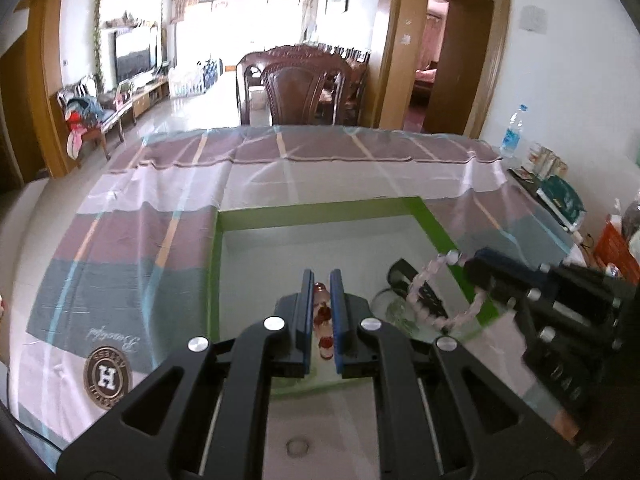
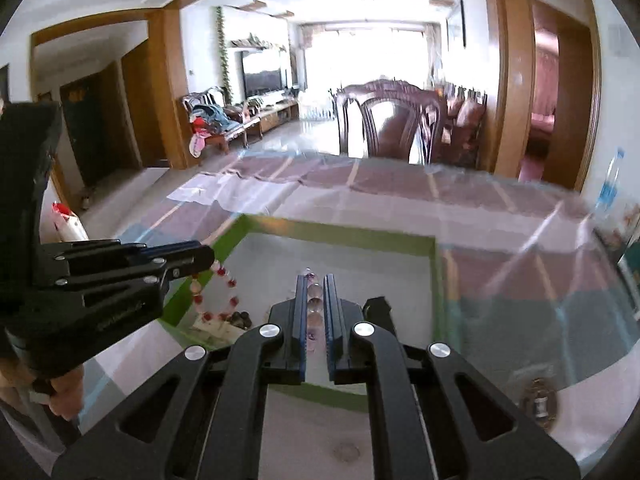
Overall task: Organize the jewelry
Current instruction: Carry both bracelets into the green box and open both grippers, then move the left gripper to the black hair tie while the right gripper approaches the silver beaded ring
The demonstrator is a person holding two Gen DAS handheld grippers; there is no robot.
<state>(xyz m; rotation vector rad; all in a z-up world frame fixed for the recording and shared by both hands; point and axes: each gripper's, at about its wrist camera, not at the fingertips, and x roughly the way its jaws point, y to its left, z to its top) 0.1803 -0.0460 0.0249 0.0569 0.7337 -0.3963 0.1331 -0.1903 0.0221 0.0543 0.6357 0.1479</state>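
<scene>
While my left claw point(image 1: 323, 304) pinches red beads point(image 1: 325, 322) above the green-rimmed tray point(image 1: 320, 210), right claw point(image 2: 315, 308) clamps a pink beaded bracelet point(image 1: 432, 300), wide cloth-covered worktop point(image 1: 160, 200) beyond.

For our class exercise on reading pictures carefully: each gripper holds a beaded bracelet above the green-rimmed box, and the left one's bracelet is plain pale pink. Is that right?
Not quite. The left gripper holds a bracelet of red and clear beads, as the right wrist view shows. The pale pink bracelet is in the right gripper. Both do hang above the green-rimmed box.
</scene>
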